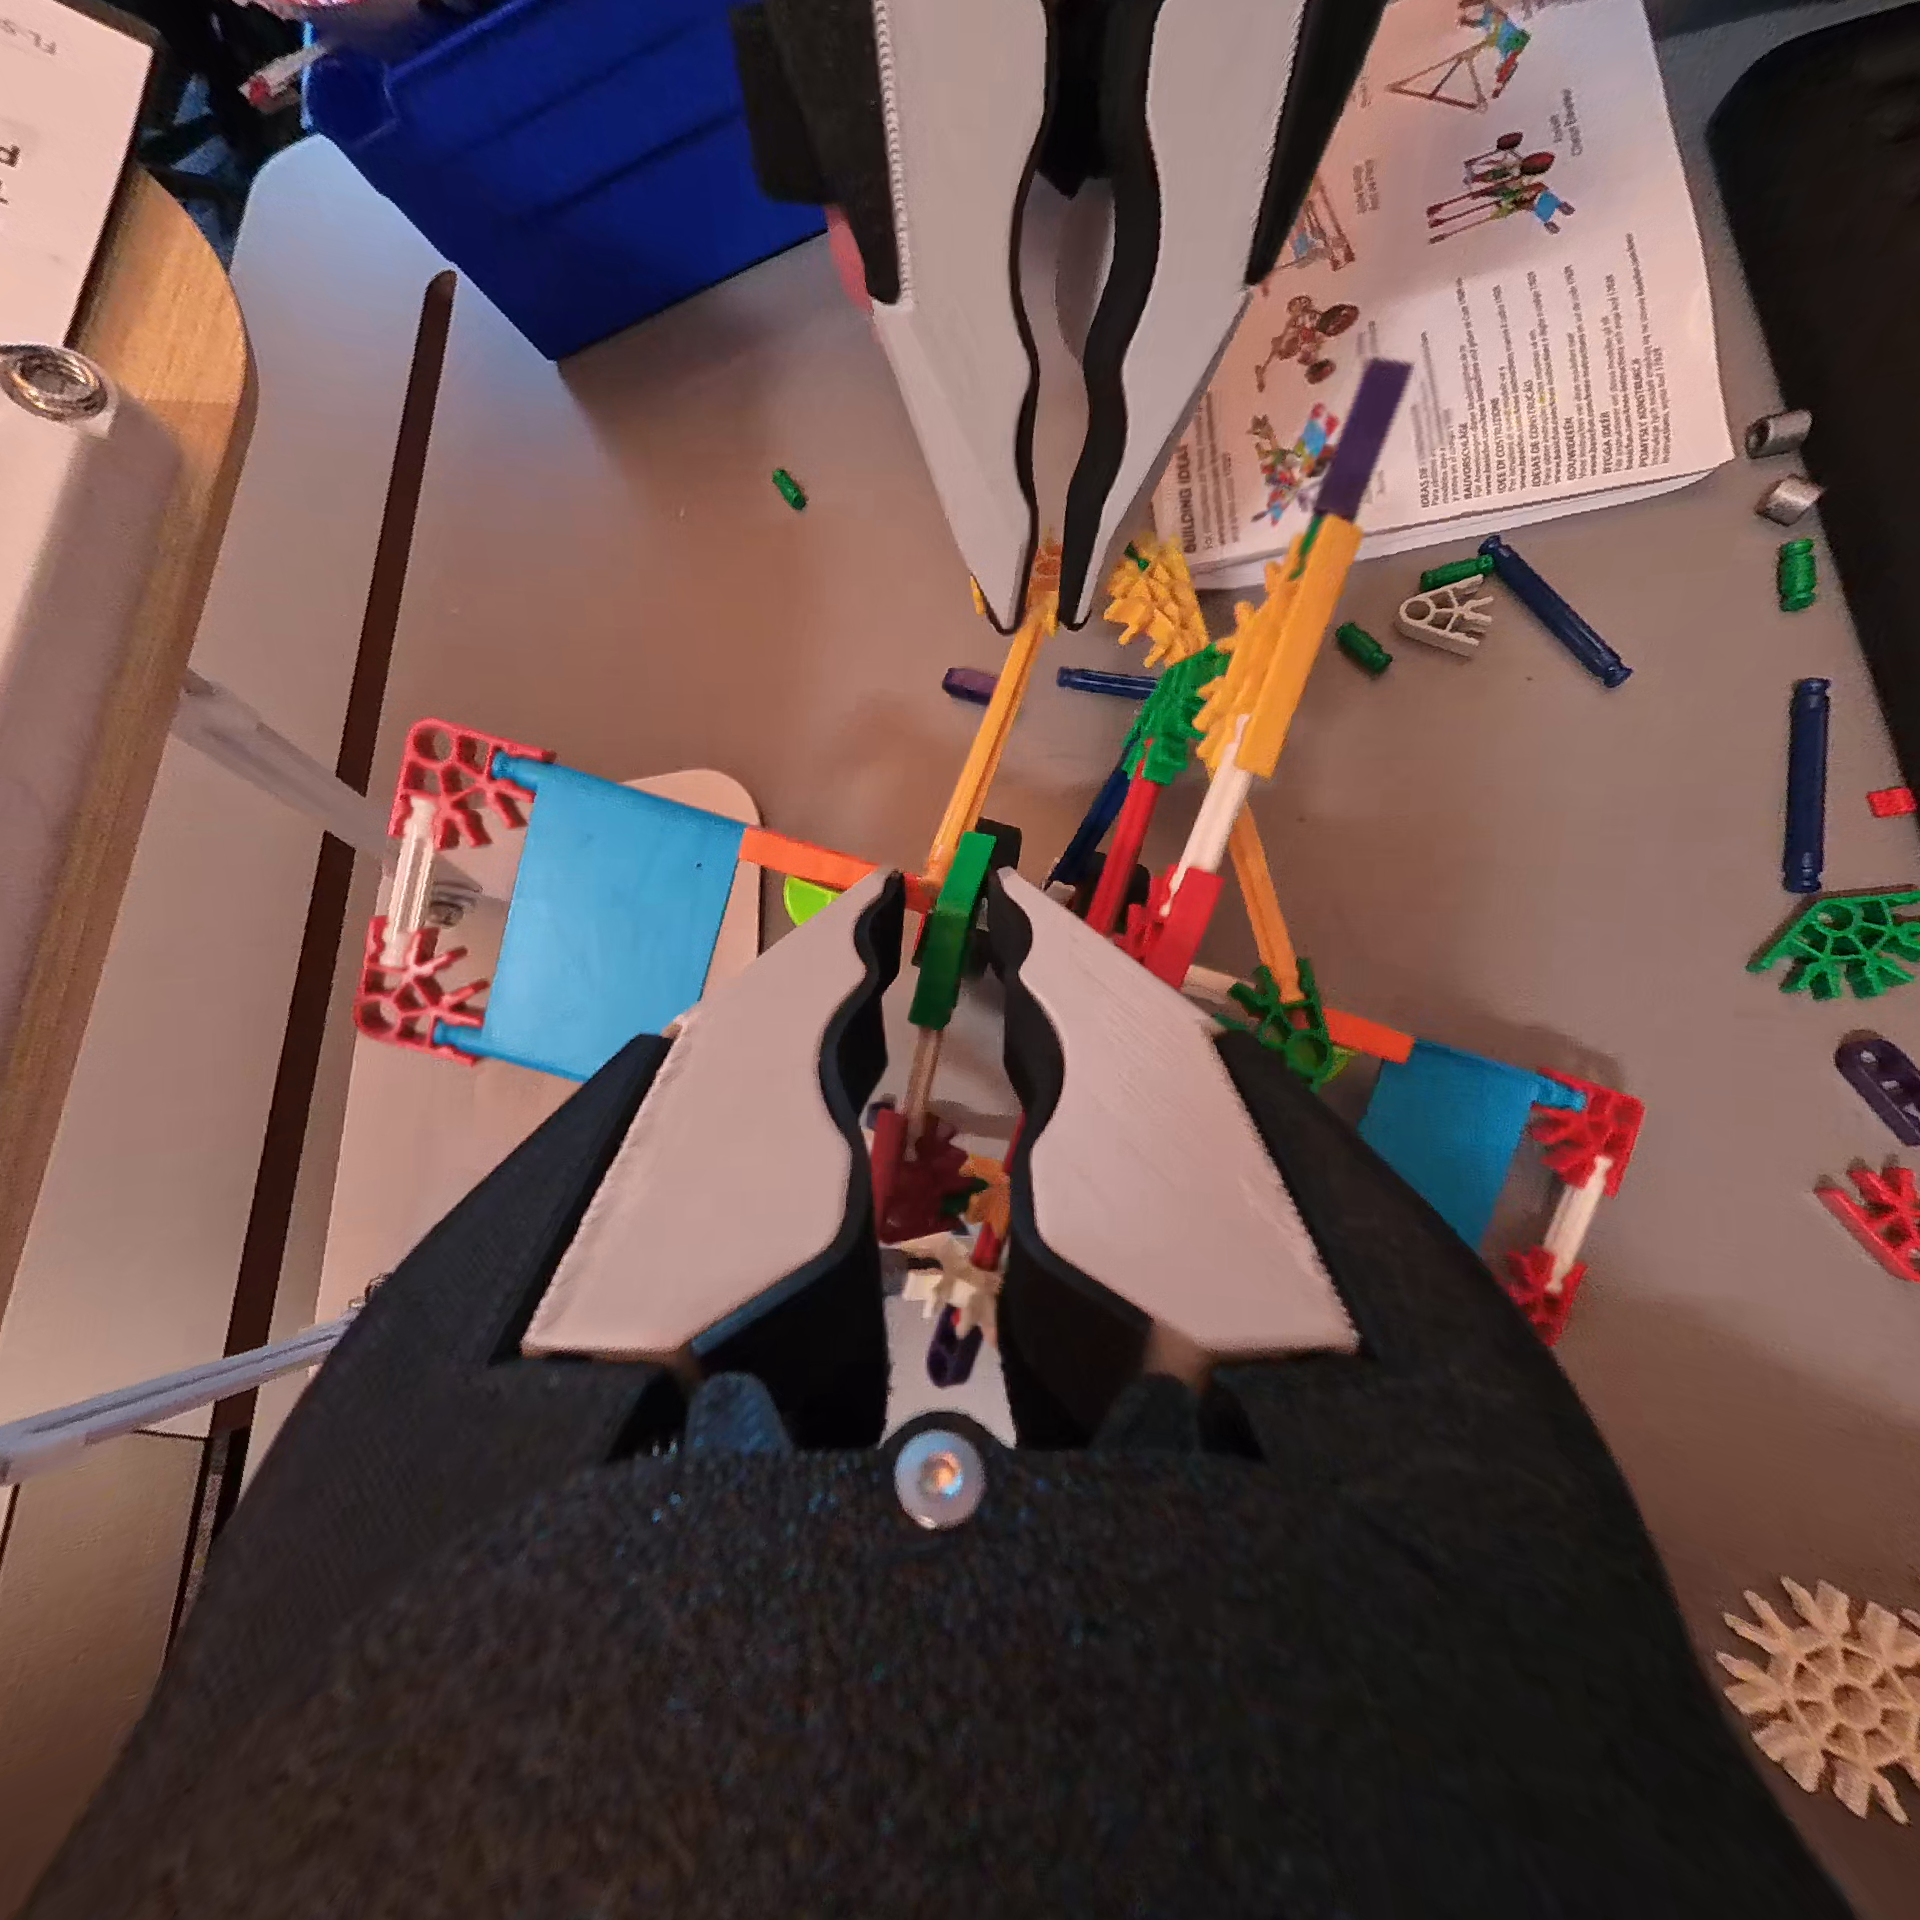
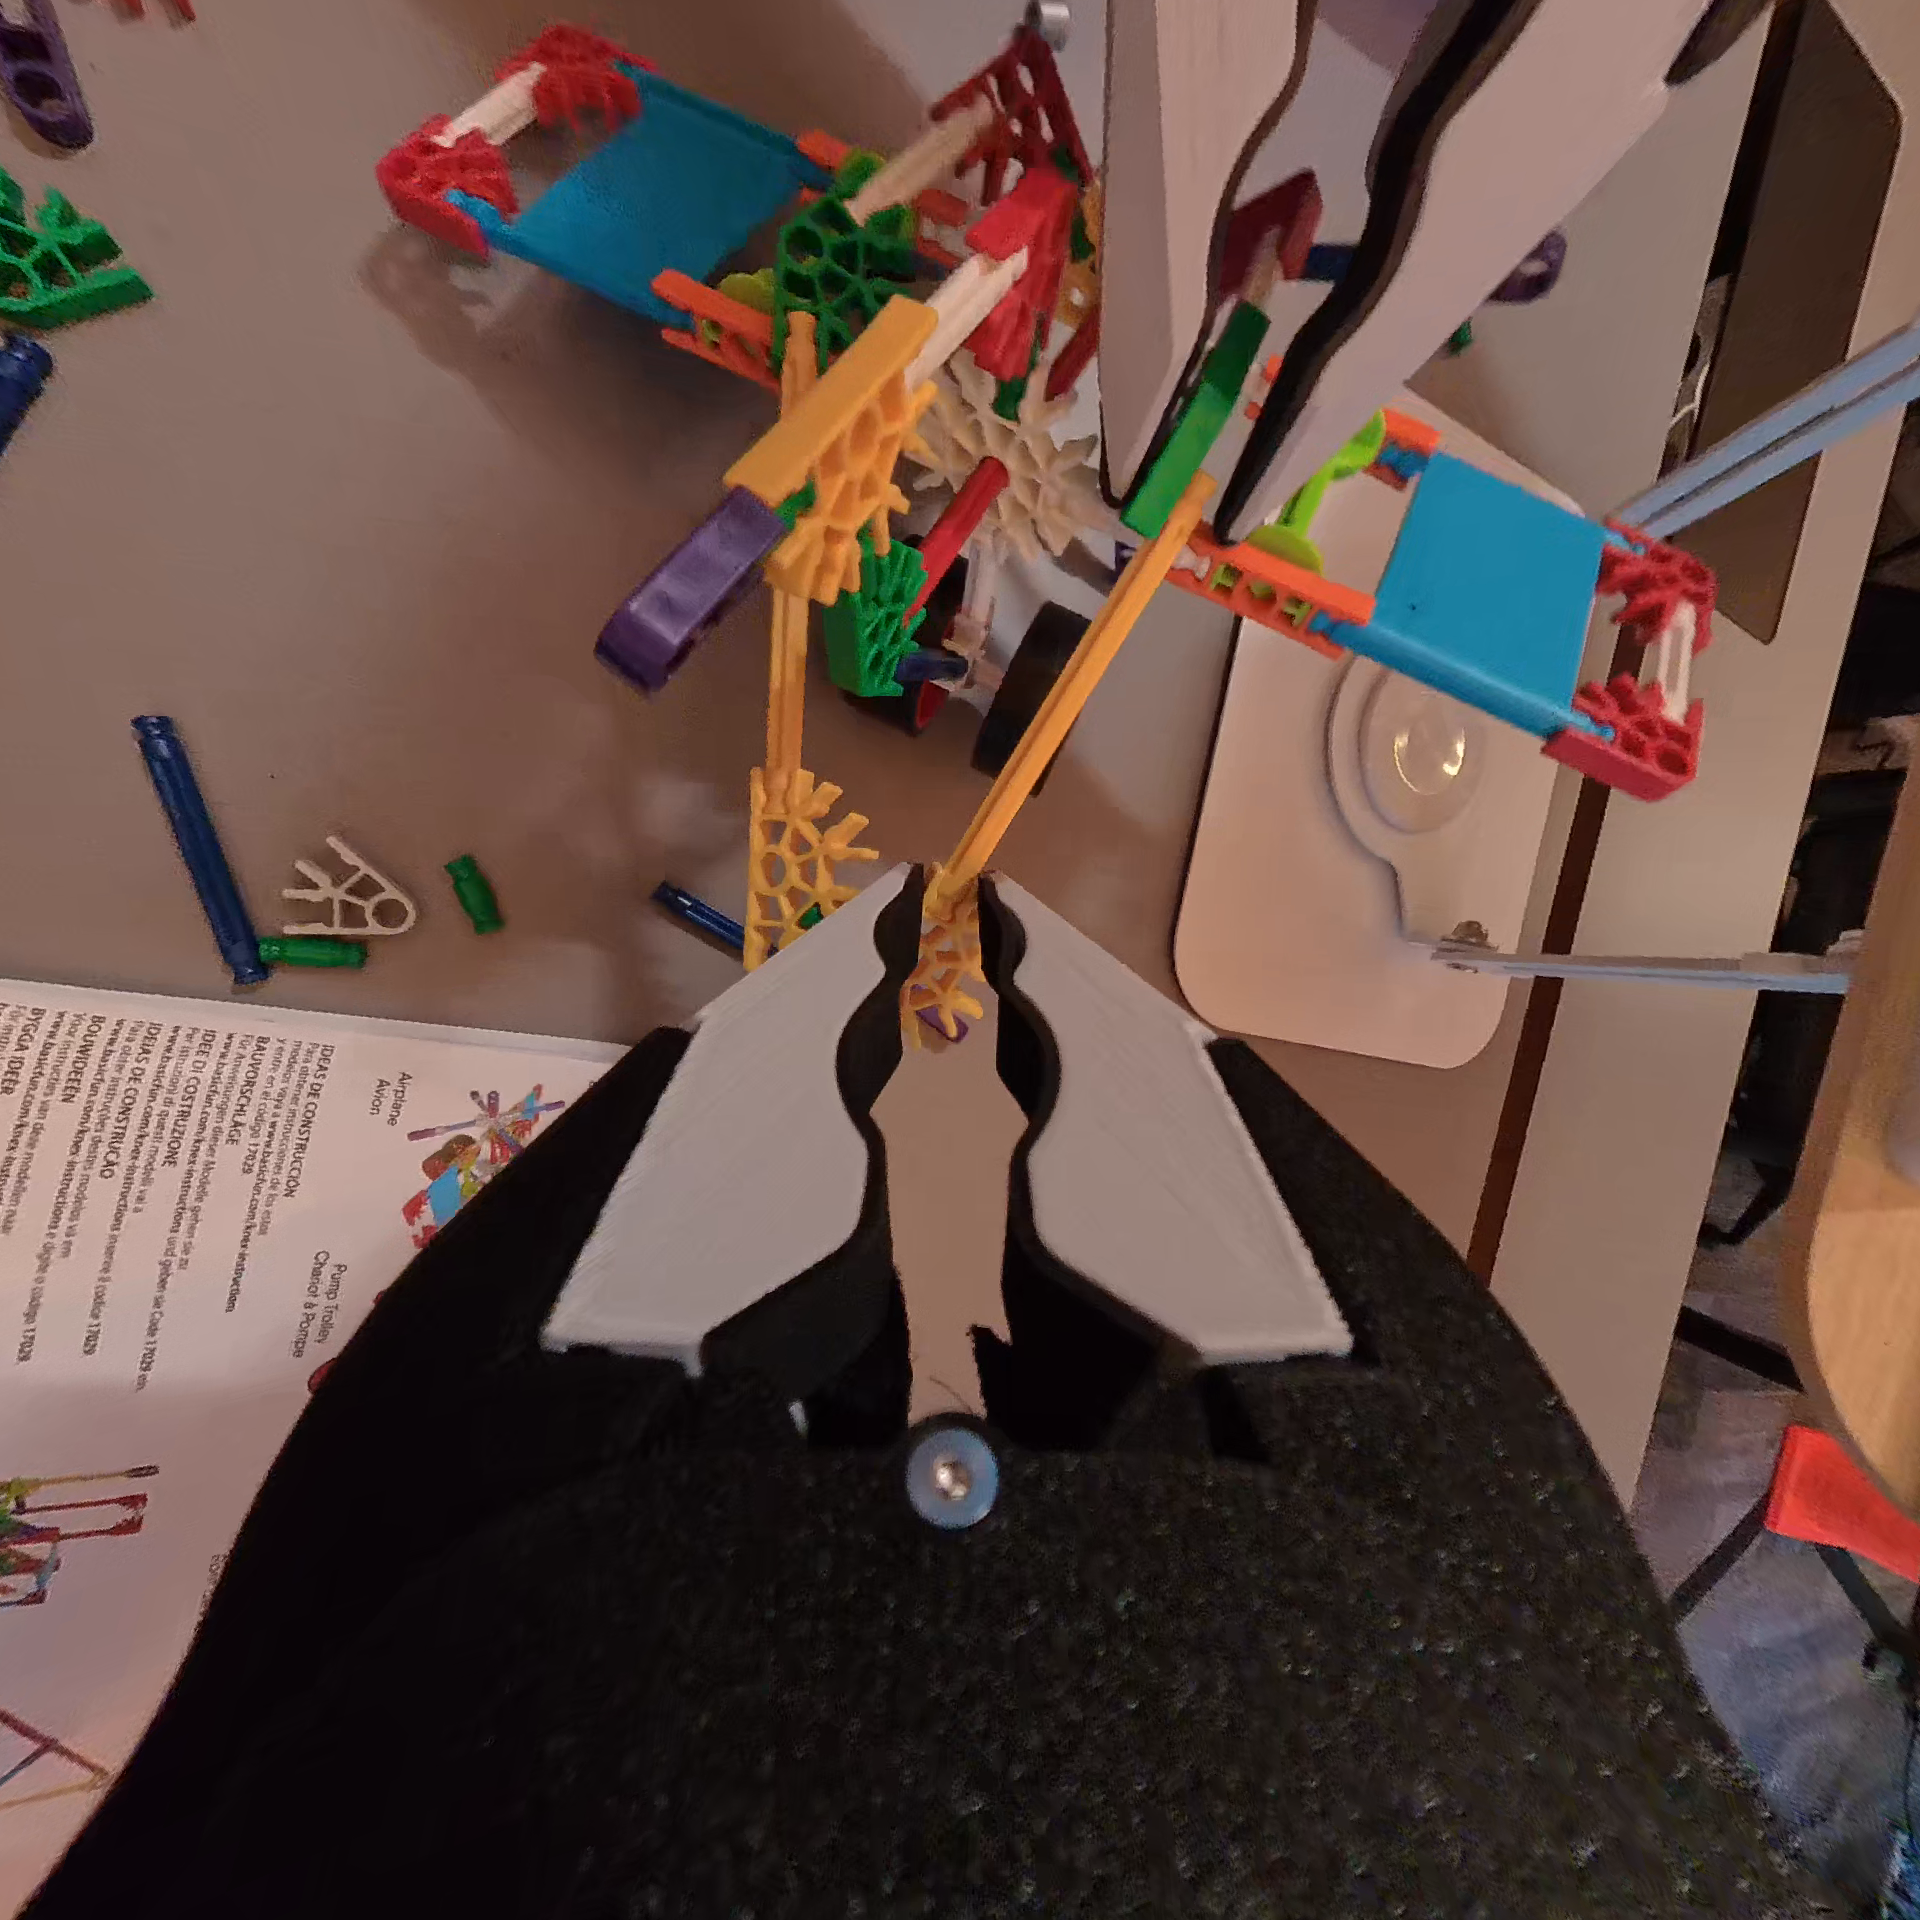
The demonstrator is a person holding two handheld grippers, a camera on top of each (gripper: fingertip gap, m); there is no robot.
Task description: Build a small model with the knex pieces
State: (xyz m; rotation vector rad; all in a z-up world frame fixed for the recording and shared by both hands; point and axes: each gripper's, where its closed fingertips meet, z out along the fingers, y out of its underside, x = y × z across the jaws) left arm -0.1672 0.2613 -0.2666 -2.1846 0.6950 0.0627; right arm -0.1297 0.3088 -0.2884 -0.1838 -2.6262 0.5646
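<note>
Left wrist view shows the left gripper [image 1: 943, 894] clenched on the model's green connector [image 1: 951, 940], steadying it centrally, while the right gripper [image 2: 951, 883] pinches the far yellow connector [image 2: 943, 961] capping its yellow rod [image 2: 1070, 686].

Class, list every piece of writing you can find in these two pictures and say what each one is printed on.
Instruction sheet: printed lines and picture captions in several blocks; not copied out here.
White box: a few dark letters, cut off by the picture's edge.
Nothing else shows writing.

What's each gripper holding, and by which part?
Left gripper pinches the model's green connector. Right gripper clamps the yellow connector ending its yellow rod.
</note>
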